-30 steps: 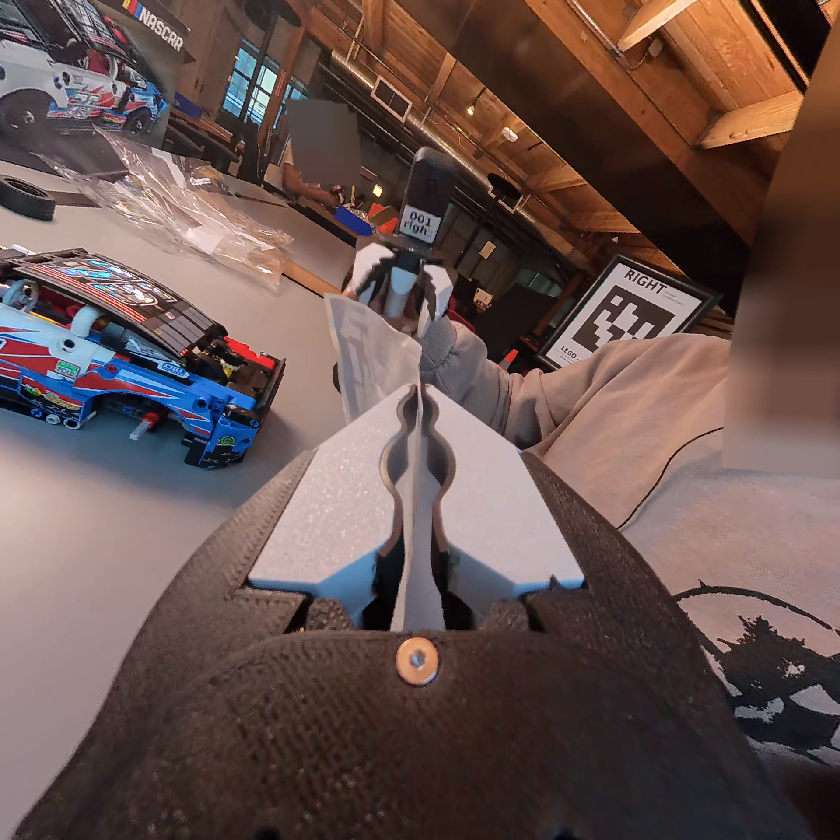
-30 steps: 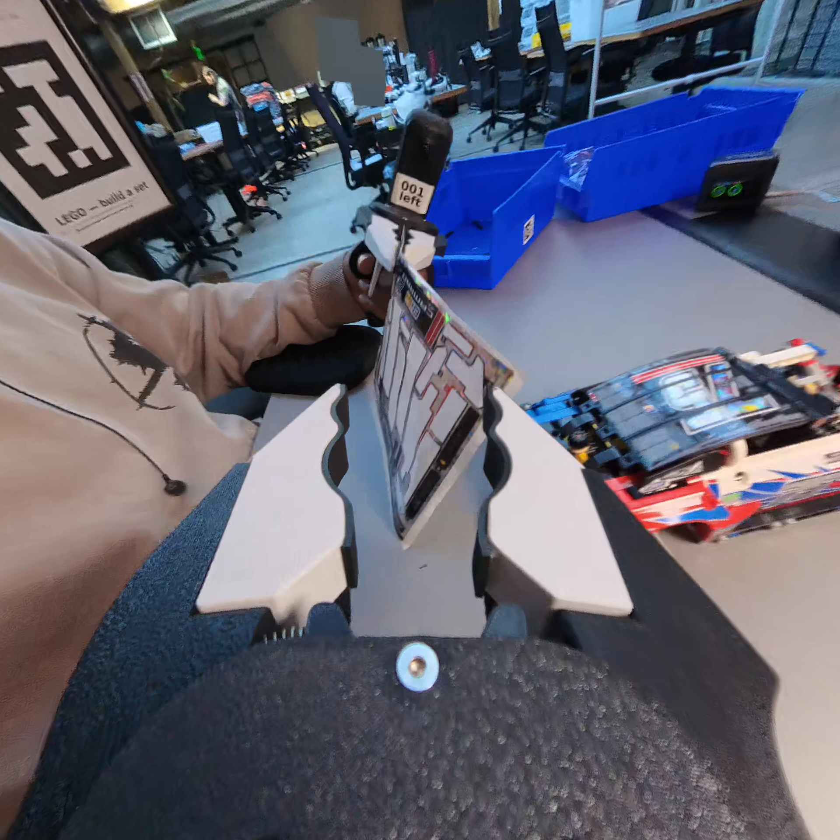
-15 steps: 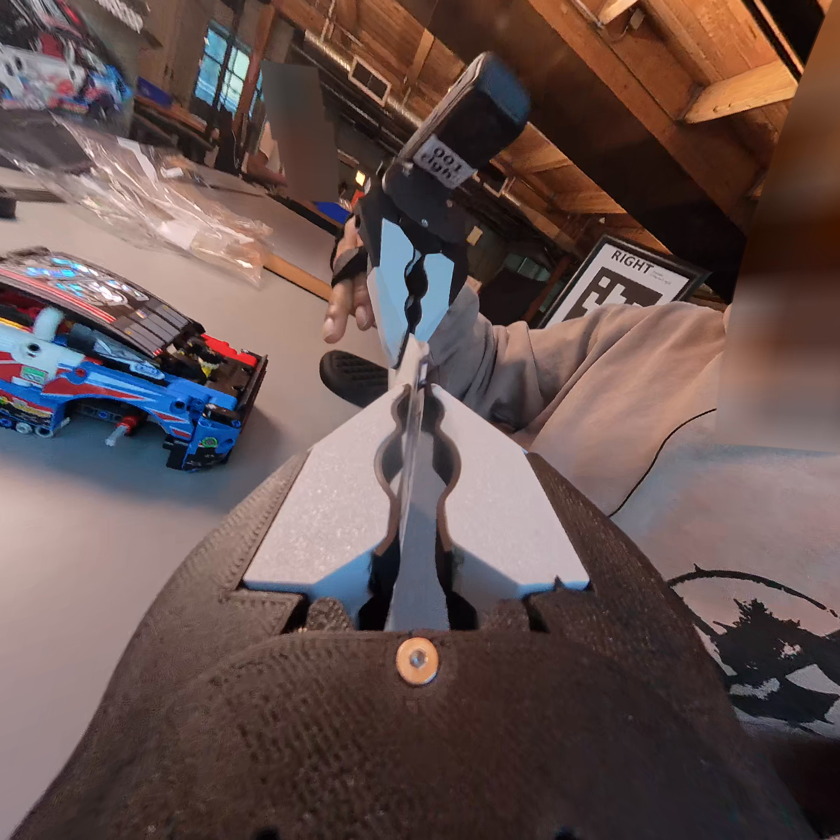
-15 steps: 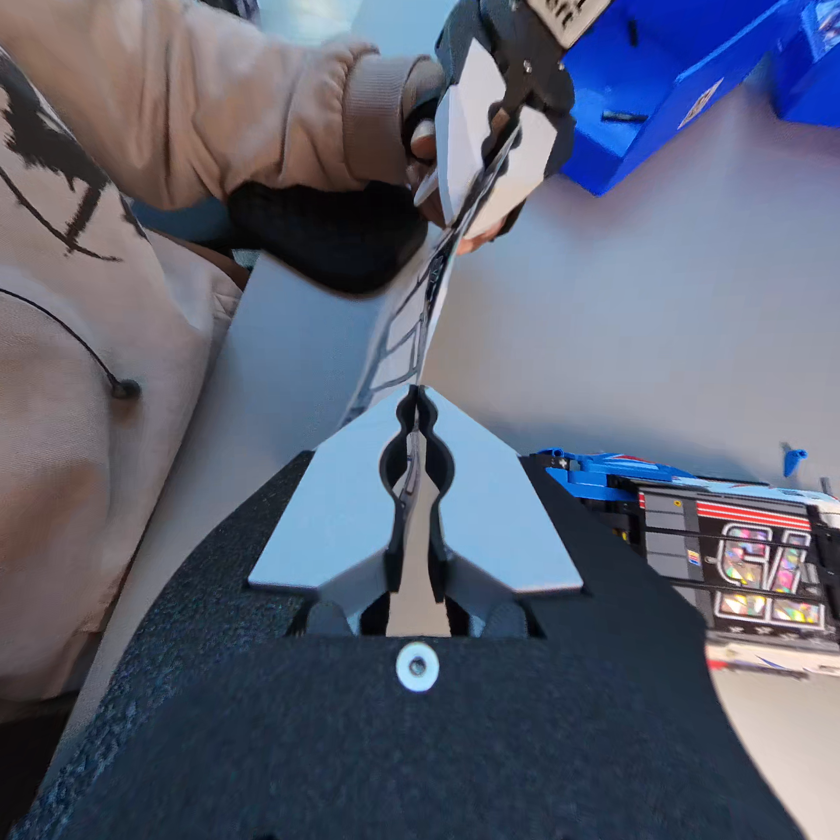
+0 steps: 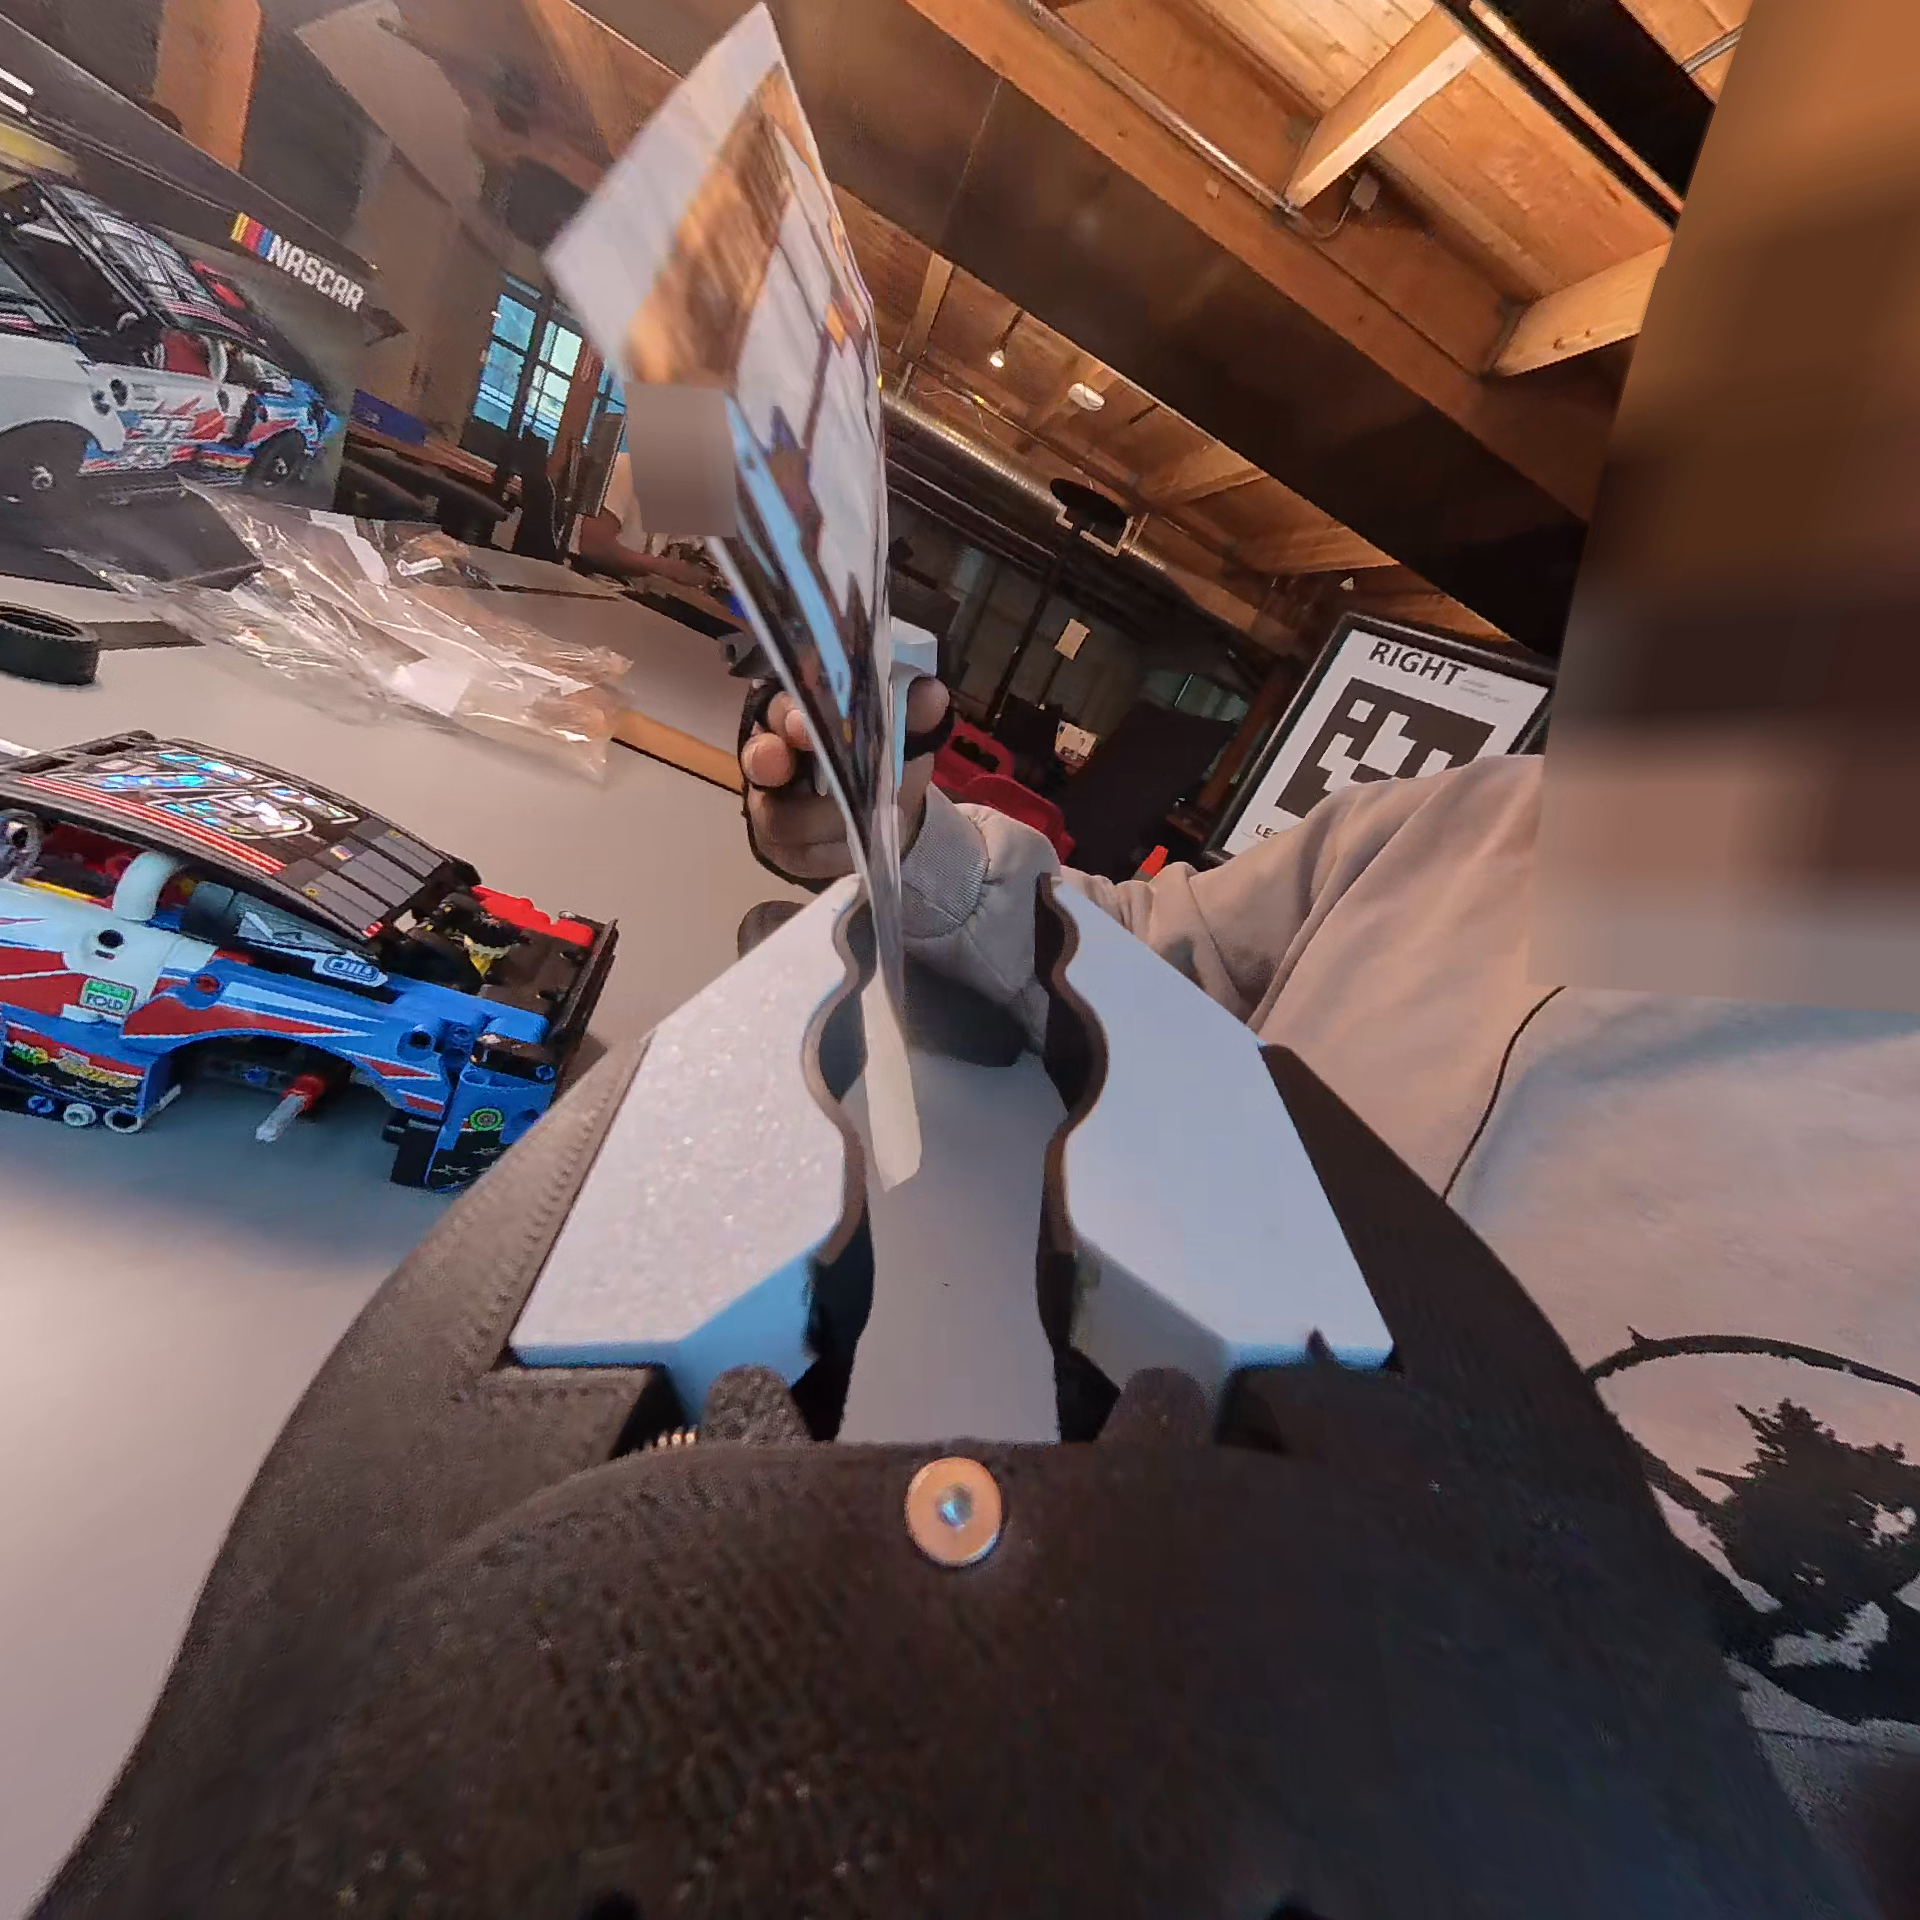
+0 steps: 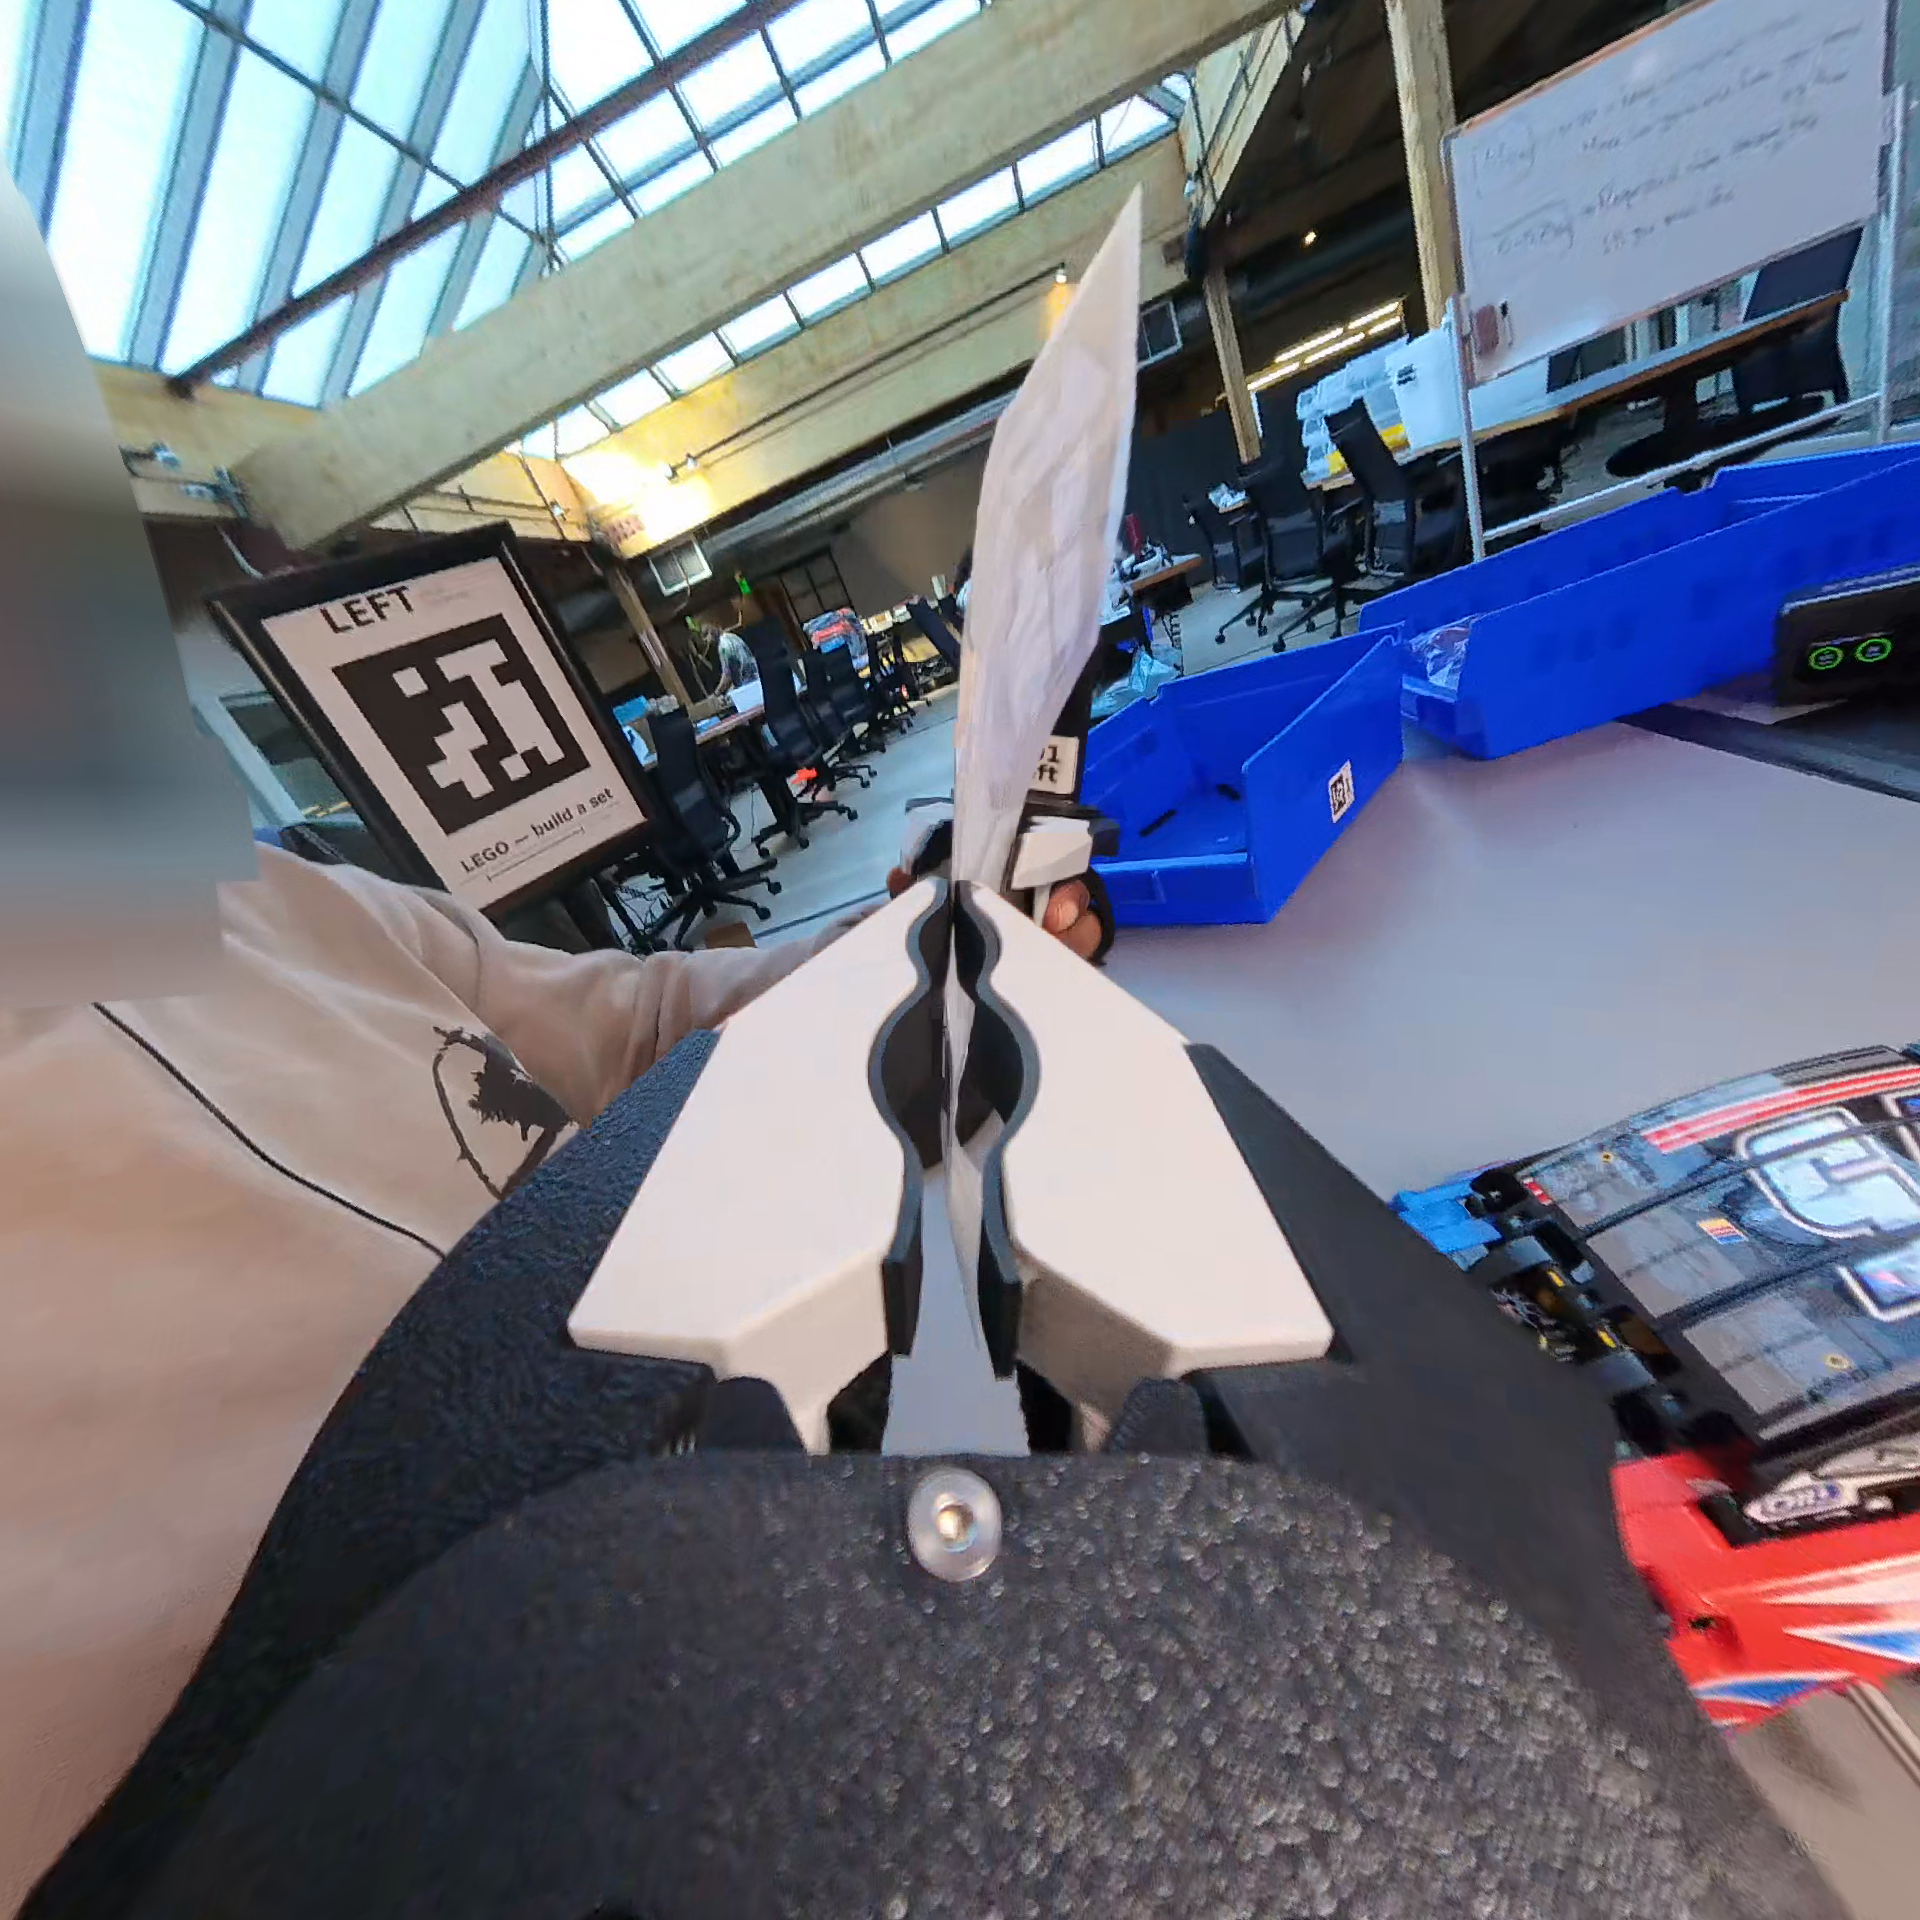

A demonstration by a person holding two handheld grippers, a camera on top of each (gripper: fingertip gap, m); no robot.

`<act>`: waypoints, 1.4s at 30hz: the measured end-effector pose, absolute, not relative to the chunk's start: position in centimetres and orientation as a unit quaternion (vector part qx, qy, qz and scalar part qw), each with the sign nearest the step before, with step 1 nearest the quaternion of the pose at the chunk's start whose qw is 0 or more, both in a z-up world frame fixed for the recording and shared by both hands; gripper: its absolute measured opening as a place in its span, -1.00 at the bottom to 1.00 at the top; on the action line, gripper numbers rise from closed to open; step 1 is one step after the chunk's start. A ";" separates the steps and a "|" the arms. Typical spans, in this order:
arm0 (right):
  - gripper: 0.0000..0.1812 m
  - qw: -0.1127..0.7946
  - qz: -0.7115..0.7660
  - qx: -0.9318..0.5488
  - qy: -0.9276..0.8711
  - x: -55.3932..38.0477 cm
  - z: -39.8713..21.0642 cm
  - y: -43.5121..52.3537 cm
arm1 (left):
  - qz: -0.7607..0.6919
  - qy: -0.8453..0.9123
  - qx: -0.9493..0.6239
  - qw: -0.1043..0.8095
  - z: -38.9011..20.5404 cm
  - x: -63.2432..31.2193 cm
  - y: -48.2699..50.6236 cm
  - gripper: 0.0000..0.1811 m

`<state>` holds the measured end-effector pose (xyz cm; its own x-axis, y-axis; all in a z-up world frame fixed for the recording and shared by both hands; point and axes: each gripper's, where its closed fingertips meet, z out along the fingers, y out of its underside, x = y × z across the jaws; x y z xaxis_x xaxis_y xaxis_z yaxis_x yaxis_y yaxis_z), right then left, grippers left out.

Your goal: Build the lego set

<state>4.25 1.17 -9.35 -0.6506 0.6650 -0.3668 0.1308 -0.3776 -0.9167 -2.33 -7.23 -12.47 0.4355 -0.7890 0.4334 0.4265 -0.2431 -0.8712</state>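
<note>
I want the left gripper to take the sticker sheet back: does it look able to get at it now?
Probably yes: the left gripper is open, and the sticker sheet, pinched by the right gripper, already hangs between its fingers.

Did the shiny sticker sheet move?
Yes. The sticker sheet swung upward, now rising high above the lego car, clamped only by the right tongs.

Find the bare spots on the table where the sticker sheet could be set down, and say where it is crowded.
Bare grey table lies in front of the toy car, towards the left gripper. More lies between the car and the blue bins. Behind the car it is crowded: plastic bags, a loose tyre.
</note>
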 end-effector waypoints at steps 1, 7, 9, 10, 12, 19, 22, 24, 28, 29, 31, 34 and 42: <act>-1.00 0.180 0.744 -0.376 -0.522 4.3 -9.4 1.2 | -0.502 0.151 -0.605 0.600 -12.5 -2.0 -6.9 -0.77; -1.00 0.180 0.742 -0.369 -0.530 4.8 -10.1 1.2 | -0.450 0.130 -0.613 0.636 -12.3 -2.7 -5.6 -1.00; -1.00 0.181 0.733 -0.370 -0.541 4.8 -10.9 1.0 | -0.436 0.127 -0.615 0.645 -12.3 -3.0 -5.5 -1.00; -1.00 0.180 0.729 -0.373 -0.545 4.8 -11.2 1.0 | -0.432 0.126 -0.615 0.647 -12.2 -3.1 -5.5 -1.00; -1.00 0.180 0.717 -0.385 -0.552 4.5 -12.0 1.3 | -0.430 0.124 -0.614 0.651 -12.1 -3.2 -5.5 -1.00; -1.00 0.177 0.707 -0.408 -0.549 4.0 -13.3 2.0 | -0.425 0.121 -0.624 0.644 -12.4 -3.1 -5.4 -1.00; -1.00 0.176 0.707 -0.411 -0.548 3.9 -13.5 2.0 | -0.424 0.116 -0.627 0.643 -12.6 -3.3 -5.3 -1.00; -1.00 0.173 0.709 -0.413 -0.545 3.8 -13.4 2.0 | -0.425 0.109 -0.628 0.642 -12.6 -3.5 -5.3 -1.00; -1.00 0.165 0.710 -0.418 -0.543 3.7 -13.8 2.0 | -0.425 0.097 -0.631 0.641 -12.8 -3.9 -5.1 -1.00; -1.00 0.162 0.709 -0.419 -0.543 3.7 -13.9 2.0 | -0.427 0.092 -0.632 0.641 -12.8 -4.0 -5.1 -1.00; -1.00 0.157 0.711 -0.423 -0.539 3.6 -14.0 1.9 | -0.433 0.081 -0.632 0.638 -12.8 -4.2 -5.0 -1.00; -1.00 0.148 0.713 -0.430 -0.534 3.4 -14.3 1.9 | -0.440 0.058 -0.637 0.630 -13.2 -4.7 -4.6 -1.00; -1.00 0.123 0.717 -0.446 -0.521 3.1 -14.9 2.1 | -0.459 0.001 -0.656 0.599 -14.8 -5.7 -3.6 -1.00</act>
<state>3.11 2.09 -14.94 -0.5713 0.6418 -0.5115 0.2886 -0.4264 -0.8573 -5.74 -3.65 -14.77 0.5778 -0.5514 0.6017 0.5499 -0.2817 -0.7863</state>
